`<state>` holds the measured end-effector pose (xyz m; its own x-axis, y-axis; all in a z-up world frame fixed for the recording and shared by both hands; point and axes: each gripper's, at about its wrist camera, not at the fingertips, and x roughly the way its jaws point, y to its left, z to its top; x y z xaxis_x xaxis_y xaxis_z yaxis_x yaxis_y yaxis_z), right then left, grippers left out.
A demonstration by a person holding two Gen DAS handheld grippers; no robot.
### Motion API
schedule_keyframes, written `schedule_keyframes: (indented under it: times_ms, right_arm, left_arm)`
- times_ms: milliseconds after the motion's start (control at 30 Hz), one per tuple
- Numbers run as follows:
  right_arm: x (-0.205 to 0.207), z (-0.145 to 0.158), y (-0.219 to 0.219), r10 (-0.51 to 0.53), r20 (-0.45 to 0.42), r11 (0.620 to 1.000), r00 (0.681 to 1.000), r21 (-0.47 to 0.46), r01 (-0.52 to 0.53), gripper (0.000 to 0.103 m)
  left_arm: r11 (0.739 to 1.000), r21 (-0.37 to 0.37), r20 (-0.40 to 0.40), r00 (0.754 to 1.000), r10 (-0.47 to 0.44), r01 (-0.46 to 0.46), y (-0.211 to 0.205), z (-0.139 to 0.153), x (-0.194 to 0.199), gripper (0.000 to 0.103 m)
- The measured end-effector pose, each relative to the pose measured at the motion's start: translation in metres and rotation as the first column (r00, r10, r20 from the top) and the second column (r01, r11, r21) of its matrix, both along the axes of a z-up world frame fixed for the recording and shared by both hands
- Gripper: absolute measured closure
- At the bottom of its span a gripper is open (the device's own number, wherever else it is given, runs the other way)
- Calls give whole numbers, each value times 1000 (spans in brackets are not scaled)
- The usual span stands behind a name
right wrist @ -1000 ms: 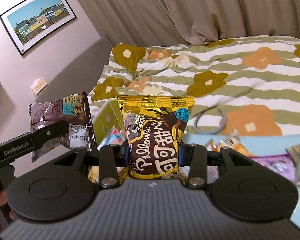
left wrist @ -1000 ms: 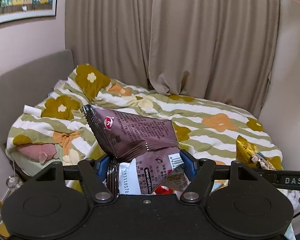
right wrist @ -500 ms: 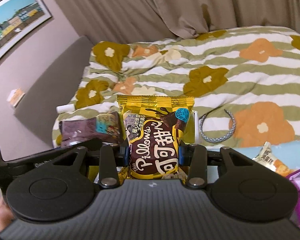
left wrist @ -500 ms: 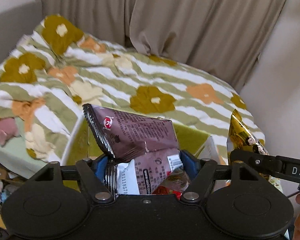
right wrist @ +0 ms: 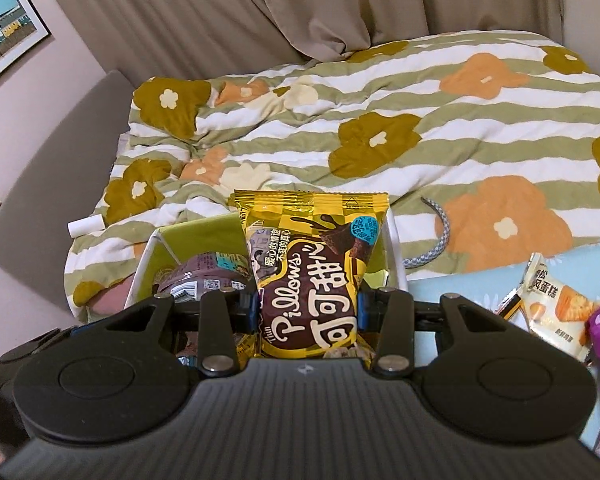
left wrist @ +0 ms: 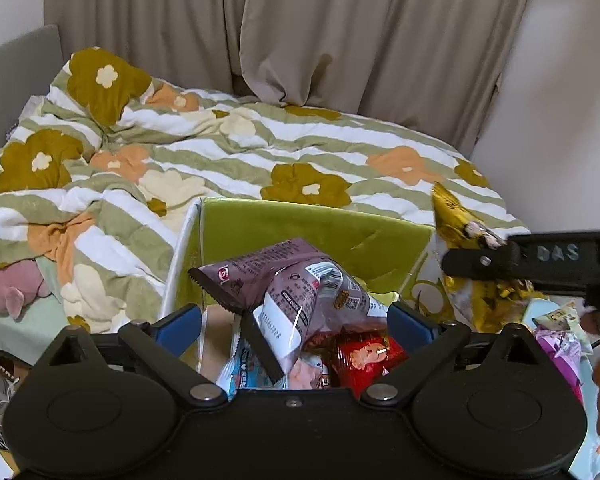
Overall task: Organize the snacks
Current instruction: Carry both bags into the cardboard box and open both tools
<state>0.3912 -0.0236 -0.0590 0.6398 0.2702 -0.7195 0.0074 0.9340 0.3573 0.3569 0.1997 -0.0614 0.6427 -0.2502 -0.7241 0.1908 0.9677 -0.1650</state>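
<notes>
Covering the bed, floral duvet (left wrist: 228, 148), beige curtains (left wrist: 340, 28), left tool (left wrist: 294, 322) released, right tool (right wrist: 309, 307) grasping Pillows packet (right wrist: 312, 272).

My way into the green box (left wrist: 312, 236) is crowded by snack packets (left wrist: 300, 300). Its far half looks open.

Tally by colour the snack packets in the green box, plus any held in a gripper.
Maroon packet: 1, in the green box
Red packet: 1, in the box
Light blue packet: 1, in the box
Yellow packet: 1, held by the right gripper
Total: 4
A pinkish scrap there is too hidden to count.
</notes>
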Motion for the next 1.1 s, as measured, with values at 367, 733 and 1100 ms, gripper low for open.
schedule_keyframes:
  times_ms: [367, 733, 1100]
  right_arm:
    - [27, -5, 11, 31, -14, 999, 999, 36, -30, 17]
    - [1, -11, -8, -23, 10, 996, 1000, 89, 22, 0]
    - [-36, 21, -16, 0, 69, 998, 998, 69, -5, 0]
  left_arm:
    - [998, 38, 29, 999, 43, -44, 10, 9, -16, 2]
    - [996, 67, 33, 998, 51, -53, 4, 6, -27, 2]
    - [997, 49, 99, 994, 47, -52, -2, 34, -49, 2]
